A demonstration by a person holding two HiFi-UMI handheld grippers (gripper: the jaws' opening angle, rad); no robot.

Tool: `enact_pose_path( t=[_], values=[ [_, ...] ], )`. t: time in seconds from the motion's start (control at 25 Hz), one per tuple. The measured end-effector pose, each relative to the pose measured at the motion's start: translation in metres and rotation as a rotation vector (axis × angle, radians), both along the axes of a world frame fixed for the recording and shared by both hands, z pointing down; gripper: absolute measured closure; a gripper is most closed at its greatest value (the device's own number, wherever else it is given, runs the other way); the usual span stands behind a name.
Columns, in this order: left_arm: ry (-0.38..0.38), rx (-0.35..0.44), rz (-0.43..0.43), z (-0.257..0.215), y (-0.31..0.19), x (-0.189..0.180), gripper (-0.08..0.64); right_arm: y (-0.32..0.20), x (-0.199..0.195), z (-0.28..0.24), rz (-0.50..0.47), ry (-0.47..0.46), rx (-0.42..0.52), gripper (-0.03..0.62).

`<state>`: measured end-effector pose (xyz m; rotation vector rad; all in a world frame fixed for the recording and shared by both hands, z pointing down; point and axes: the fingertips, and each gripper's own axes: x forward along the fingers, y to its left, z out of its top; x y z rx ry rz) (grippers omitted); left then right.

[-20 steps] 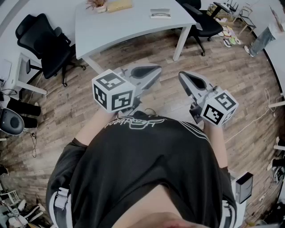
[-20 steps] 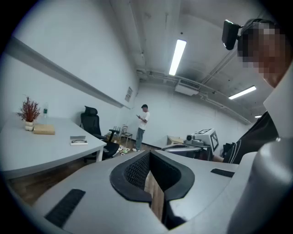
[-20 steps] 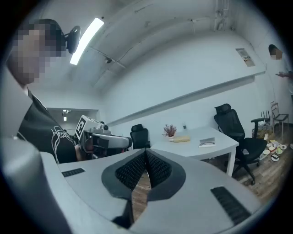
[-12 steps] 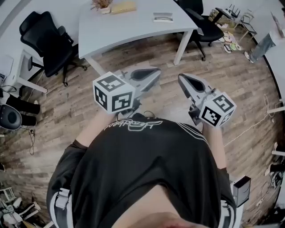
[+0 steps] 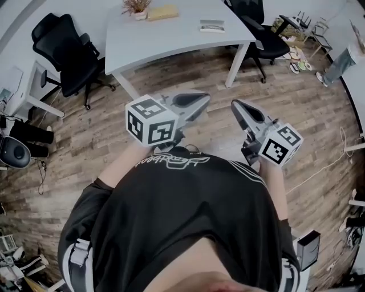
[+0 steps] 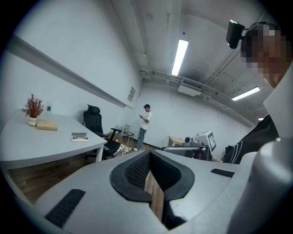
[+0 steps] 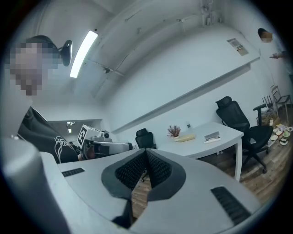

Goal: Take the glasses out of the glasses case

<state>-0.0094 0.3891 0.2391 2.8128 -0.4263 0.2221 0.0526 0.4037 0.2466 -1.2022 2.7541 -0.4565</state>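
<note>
Holding both tongs up at chest height, I stand on the wooden floor well short of the white table (image 5: 171,40), so the step in hand, as I judge it, is only the approach. The left tongs (image 5: 201,101) are closed tip to tip with nothing between the pads. The right tongs (image 5: 235,106) are the same, shut and empty, with only floor showing through the slit behind the tips. The glasses case (image 5: 211,25) lies flat on the table near its far right corner, well apart from the potted plant (image 5: 136,7) and the pale box (image 5: 162,10) beside it. From here it is too small for me to tell whether its lid is up or whether the glasses lie inside. To do this well I should walk round to the right end of the table, keeping clear of the black chair (image 5: 259,27) there, and open both tongs before I reach in. I expect one pair should pin the case down at an end while the other lifts the frame by its bridge, gently, since lenses scratch and thin arms snag.
</note>
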Motion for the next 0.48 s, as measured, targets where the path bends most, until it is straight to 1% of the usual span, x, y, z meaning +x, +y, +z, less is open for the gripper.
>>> enact_pose_path(
  t=[0.12, 0.28, 0.48],
  values=[
    [0.024, -0.041, 0.004, 0.0, -0.001, 0.0, 0.552, -0.005, 0.003, 0.006, 0.013, -0.002, -0.019, 0.583],
    [0.013, -0.067, -0.013, 0.009, -0.013, -0.003, 0.552, -0.012, 0.004, 0.016, 0.007, -0.044, -0.058, 0.583],
    [0.012, -0.093, 0.002, 0.02, -0.031, 0.003, 0.552, -0.028, 0.009, 0.028, 0.033, -0.046, -0.085, 0.583]
  ],
)
